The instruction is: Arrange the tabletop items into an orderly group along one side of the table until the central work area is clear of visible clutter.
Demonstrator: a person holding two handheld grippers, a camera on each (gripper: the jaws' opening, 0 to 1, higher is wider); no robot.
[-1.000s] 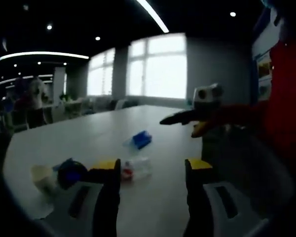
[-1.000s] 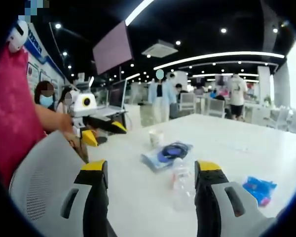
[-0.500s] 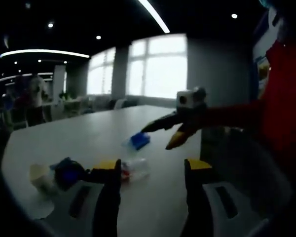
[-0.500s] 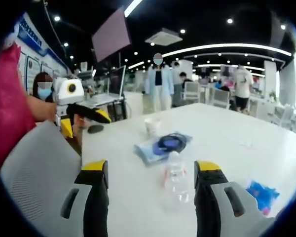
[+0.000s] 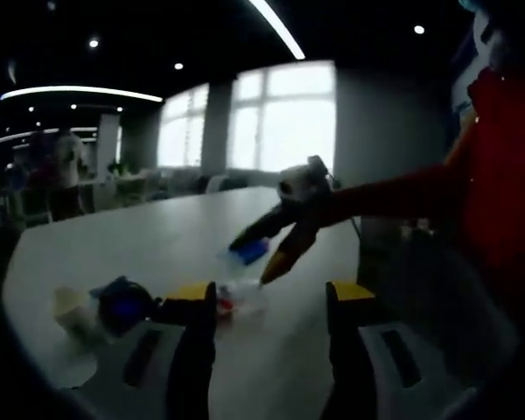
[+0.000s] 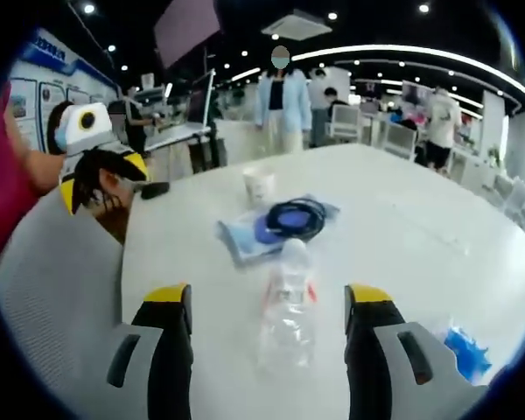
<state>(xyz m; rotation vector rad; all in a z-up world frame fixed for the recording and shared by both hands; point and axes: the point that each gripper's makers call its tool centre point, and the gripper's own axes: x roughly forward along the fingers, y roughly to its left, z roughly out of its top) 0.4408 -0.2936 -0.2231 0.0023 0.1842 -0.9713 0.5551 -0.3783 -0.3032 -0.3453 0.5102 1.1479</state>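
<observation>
A clear plastic bottle [image 6: 287,302] lies on its side on the white table [image 6: 402,227]; in the right gripper view it sits between the jaws of my right gripper [image 6: 268,306], which stands open just above it. Beyond it lie a blue pouch with a black cable [image 6: 280,223] and a paper cup [image 6: 260,184]. A small blue packet [image 6: 468,350] lies to the right. In the left gripper view my left gripper [image 5: 269,302] is open and holds nothing. The right gripper [image 5: 249,262] reaches in over the bottle [image 5: 236,297], near the blue packet [image 5: 249,251].
A grey mesh chair back [image 6: 52,280] stands at the near table edge, with the left gripper [image 6: 105,179] held beside it. A dark mouse [image 6: 155,189] lies near the table's far corner. People stand and sit in the office behind. The cup [image 5: 70,308] and pouch [image 5: 122,302] lie left.
My right gripper has come forward and down over the lying bottle, still open. In the left gripper view it swung in from the right towards the bottle. The left gripper has barely moved.
</observation>
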